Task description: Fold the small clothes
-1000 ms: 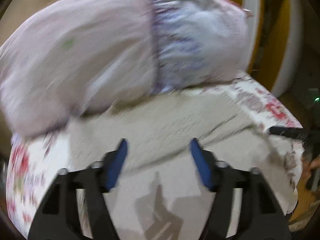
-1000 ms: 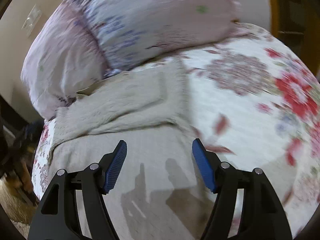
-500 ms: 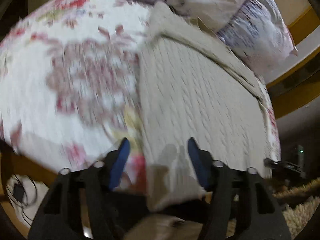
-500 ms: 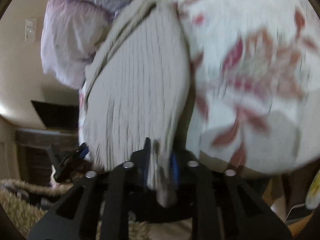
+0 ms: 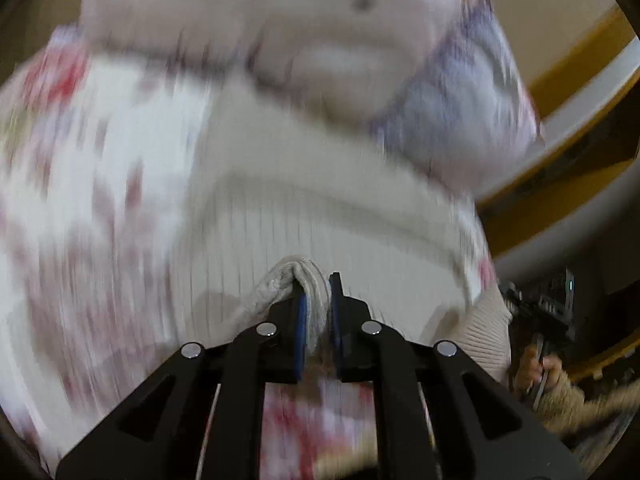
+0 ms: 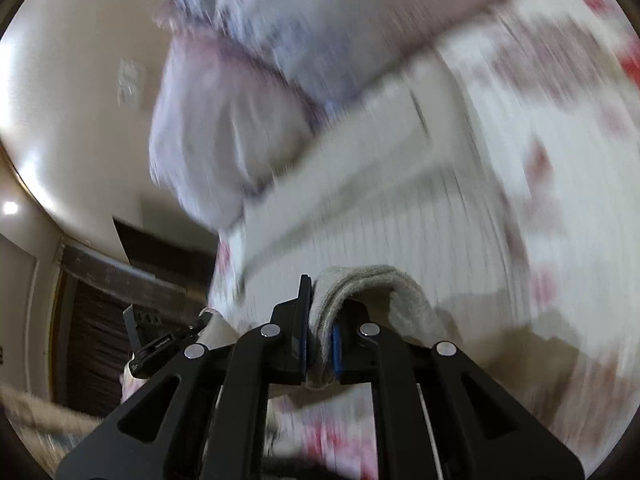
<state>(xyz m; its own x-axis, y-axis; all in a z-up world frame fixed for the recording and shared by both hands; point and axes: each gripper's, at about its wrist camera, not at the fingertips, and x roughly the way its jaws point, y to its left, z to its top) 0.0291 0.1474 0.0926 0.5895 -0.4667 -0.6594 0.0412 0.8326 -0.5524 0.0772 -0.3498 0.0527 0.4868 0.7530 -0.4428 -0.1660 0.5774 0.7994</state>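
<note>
Surface: a bed [image 5: 100, 208] with a floral cover, pillows [image 5: 280, 40] at its far end, both views blurred by motion.
Left gripper [image 5: 316, 312]: your pads are clenched on a bunched hem of the cream knit [image 5: 320, 220].
Right gripper [image 6: 318, 328]: clamped on a thick fold of the same knit [image 6: 400, 220].
Knit: it lies ribbed and flat on the bed, running from your fingers to just under the pillows.
Change: a second ago both pairs of fingers stood wide apart over the cloth; half a second ago only the right had closed. Now you hold both near corners, so the fold can likely start.
Edges: the near hem sits at the bed's edge.
Room: open cover lies left of the knit; the pillows crowd its far end, so carry the hem short of them.
</note>
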